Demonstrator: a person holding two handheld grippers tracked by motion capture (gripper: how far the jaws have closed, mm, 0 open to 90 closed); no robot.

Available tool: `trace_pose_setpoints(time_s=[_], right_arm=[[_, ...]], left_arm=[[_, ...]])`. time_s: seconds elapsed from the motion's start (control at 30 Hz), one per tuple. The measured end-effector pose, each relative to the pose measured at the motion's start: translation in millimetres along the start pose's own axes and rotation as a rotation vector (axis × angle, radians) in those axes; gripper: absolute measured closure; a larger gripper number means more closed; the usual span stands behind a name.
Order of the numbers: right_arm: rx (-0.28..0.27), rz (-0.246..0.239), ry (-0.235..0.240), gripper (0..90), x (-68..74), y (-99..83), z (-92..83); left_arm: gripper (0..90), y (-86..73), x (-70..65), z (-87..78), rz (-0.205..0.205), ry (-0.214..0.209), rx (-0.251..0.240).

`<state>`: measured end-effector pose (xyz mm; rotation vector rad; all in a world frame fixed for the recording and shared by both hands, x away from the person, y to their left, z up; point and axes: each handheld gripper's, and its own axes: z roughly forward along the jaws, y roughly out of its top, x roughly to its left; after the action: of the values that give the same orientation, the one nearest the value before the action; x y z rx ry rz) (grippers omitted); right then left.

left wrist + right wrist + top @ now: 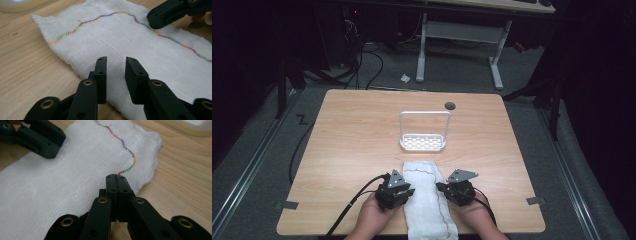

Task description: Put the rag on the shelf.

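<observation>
A white gauze cloth (pixel 427 195) with a wavy multicoloured stitch line lies flat at the table's front middle, running off the front edge. My left gripper (pixel 407 191) sits at the cloth's left edge. In the left gripper view its jaws (pixel 116 60) stand apart just over the cloth (pixel 125 37), nothing pinched. My right gripper (pixel 443 188) is at the cloth's right edge. In the right gripper view its jaws (pixel 116 176) are pressed together, tips on the cloth (pixel 62 177) by the stitching. Whether fabric is caught between them I cannot tell.
A white perforated tray with a tall wire handle (pixel 423 142) stands just beyond the cloth at mid-table. A dark round grommet (pixel 450 105) sits behind it. The person's hands hold both grippers at the front edge. A white-legged desk (pixel 462 35) stands beyond the table.
</observation>
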<state>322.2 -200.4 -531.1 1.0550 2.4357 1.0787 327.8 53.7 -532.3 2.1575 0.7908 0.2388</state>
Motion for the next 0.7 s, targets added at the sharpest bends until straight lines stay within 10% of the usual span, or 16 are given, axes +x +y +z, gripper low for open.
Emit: trace_pose_setpoints(time_s=[0.4, 0.53, 0.7], right_arm=[[0.005, -0.027, 0.014, 89.7, 4.2, -0.9, -0.8], [0.000, -0.029, 0.020, 89.3, 3.5, -1.0, -0.4], [-0.002, -0.027, 0.027, 88.7, 2.1, -1.4, -0.3]], left_arm=[[59.8, -2.9, 7.9, -13.5, -0.052, -0.004, -0.076], [50.4, 6.2, 35.4, -15.4, -0.162, 0.057, -0.130], [45.1, 10.5, 60.7, 0.5, -0.286, 0.036, -0.119]])
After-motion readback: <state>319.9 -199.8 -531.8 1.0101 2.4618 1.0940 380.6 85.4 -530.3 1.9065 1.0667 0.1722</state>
